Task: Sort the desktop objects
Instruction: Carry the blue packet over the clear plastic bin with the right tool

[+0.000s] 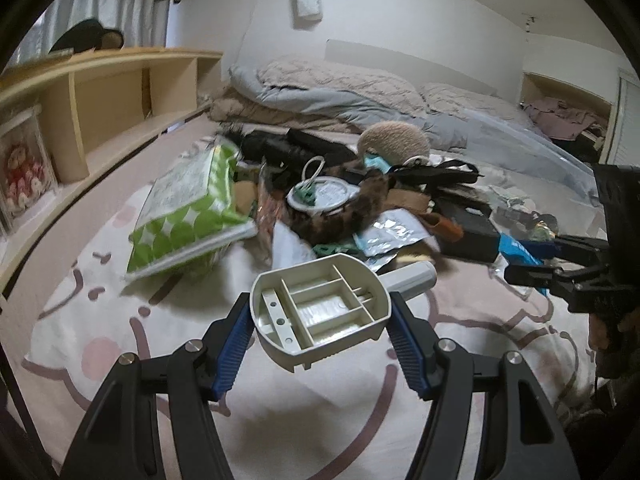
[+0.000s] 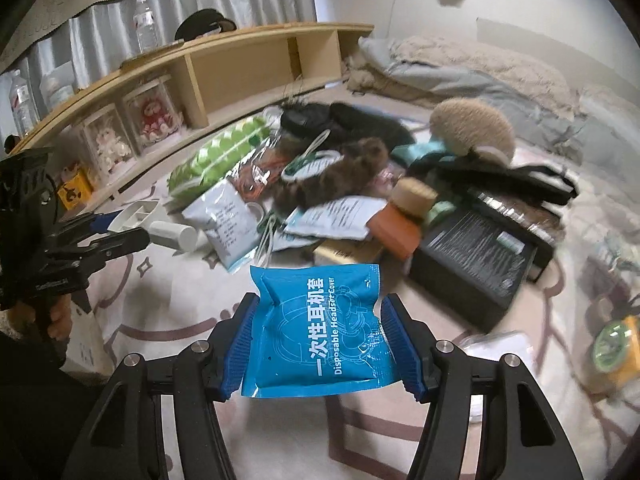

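On a bed spread with a pink-patterned blanket point(image 1: 120, 344), 2 hand-held grippers are working at the near edge of a heap of clutter point(image 2: 360, 184), each carrying 1 item above the blanket. Largest in the heap, a green-and-white pack point(image 1: 192, 216) is leaning on its neighbours, and a black box point(image 2: 476, 256) is sitting at the heap's right edge; any sweep through here is risking a knock that sends loose pieces sliding. The left gripper point(image 1: 320, 320) is pinching a cream compartmented tray point(image 1: 320, 304) across its width, open side facing the camera; the tray is looking tilted and only its edges are meeting the blue pads point(image 1: 236, 332), so it is likely to twist loose if swung fast. A white cylinder point(image 1: 412, 278) is lying just behind it, apparently close enough to be nudged and rolled. The right gripper point(image 2: 320, 336) is squeezing a blue headset-cover sachet point(image 2: 320, 320), whose slick, soft foil is buckling between the pads and could slip out
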A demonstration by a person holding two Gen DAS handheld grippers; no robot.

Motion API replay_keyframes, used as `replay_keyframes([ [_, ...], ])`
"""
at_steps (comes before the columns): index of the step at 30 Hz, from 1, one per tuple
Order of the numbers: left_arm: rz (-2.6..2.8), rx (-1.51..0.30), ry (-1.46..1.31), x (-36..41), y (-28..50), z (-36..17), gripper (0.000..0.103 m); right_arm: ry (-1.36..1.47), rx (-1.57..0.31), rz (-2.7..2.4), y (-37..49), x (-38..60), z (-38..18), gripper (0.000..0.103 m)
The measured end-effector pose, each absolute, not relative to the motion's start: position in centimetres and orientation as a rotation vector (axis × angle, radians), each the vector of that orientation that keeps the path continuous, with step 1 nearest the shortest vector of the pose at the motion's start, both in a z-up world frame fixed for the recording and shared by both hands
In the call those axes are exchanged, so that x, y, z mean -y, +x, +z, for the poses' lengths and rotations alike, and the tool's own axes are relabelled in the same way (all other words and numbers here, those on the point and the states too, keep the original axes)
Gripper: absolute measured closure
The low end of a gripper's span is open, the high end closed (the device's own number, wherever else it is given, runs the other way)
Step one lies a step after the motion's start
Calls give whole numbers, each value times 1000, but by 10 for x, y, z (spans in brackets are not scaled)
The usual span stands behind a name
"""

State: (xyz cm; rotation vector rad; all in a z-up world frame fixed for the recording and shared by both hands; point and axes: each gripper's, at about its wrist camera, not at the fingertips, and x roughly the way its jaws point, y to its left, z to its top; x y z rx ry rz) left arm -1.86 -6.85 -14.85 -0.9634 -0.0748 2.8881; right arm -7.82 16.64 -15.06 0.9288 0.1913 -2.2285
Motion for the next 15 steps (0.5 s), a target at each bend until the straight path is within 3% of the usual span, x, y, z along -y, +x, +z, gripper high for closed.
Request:
replay_keyframes([
  [15, 2839, -18, -827, 39, -43, -93, 38, 824, -176, -2382, -76, -208, -95, 40],
])
